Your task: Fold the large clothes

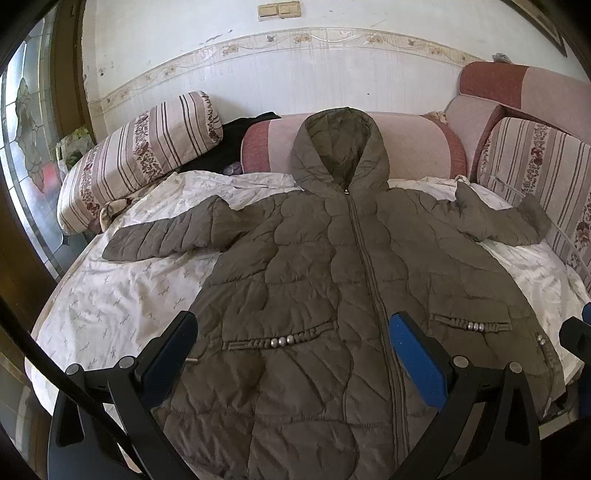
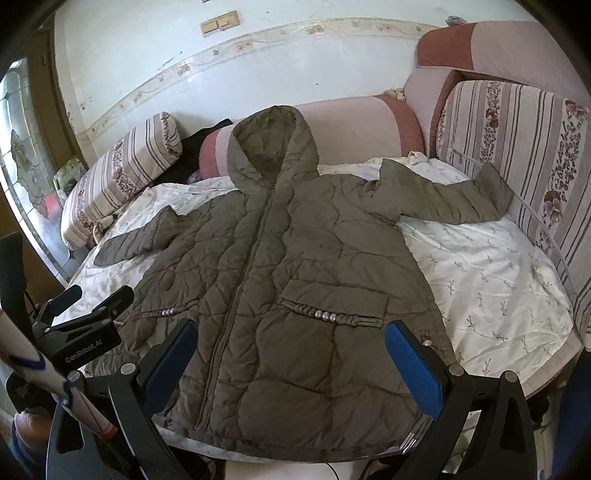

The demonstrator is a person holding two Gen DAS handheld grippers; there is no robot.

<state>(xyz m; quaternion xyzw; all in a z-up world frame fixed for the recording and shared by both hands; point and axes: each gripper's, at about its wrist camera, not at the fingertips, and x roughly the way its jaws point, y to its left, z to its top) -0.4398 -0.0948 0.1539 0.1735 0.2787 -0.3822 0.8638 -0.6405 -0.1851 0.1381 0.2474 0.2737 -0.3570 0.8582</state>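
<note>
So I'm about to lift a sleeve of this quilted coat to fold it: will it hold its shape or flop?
The coat will probably flop: its sleeve already bends limply against the cushion. The puffy quilting suggests it is light for its bulk. The smooth shell may slip between the open pads.

A white bed sheet (image 1: 122,295) with a small sprig print covers the bed, rumpled in places. At its head lies a long bolster (image 1: 417,147) in pink and brick red, with a dark garment (image 1: 236,144) bunched at its left end. A striped, flowered cushion (image 1: 136,158) leans against the wall on the left; another striped cushion (image 2: 517,147) stands along the right side. The white wall carries a floral border strip (image 1: 295,40) and a pair of beige switches (image 1: 279,10). A patterned glass door (image 1: 26,140) fills the far left.
</note>
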